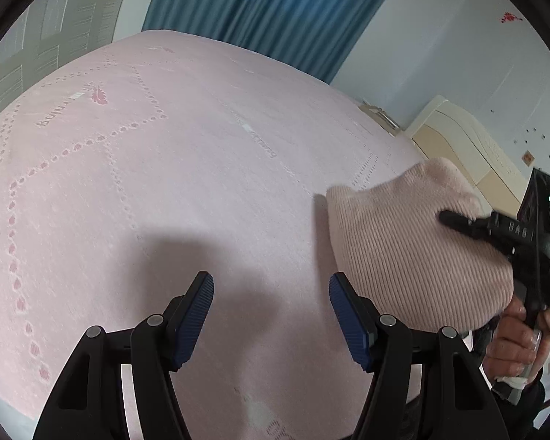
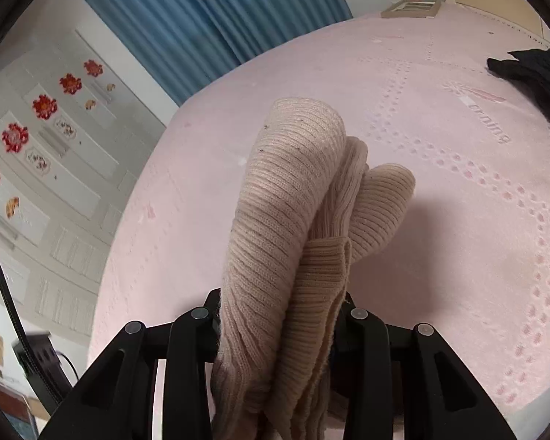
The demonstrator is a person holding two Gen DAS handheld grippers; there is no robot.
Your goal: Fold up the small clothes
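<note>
A pale pink ribbed knit garment (image 1: 414, 245) hangs bunched from my right gripper (image 1: 458, 220) above the pink bed. In the right wrist view the same knit (image 2: 293, 220) fills the space between the right gripper's (image 2: 278, 315) jaws, folded in thick layers; the fingertips are hidden by cloth. My left gripper (image 1: 271, 311) is open and empty, its blue pads (image 1: 198, 308) wide apart, just left of and below the hanging garment, over the bedsheet.
The pink patterned bedsheet (image 1: 165, 183) spreads all around. A dark garment (image 2: 535, 69) lies at the far right of the bed. A blue curtain (image 1: 275, 11) and a cream headboard (image 1: 465, 143) stand behind. A small box (image 2: 410, 7) sits at the bed's far edge.
</note>
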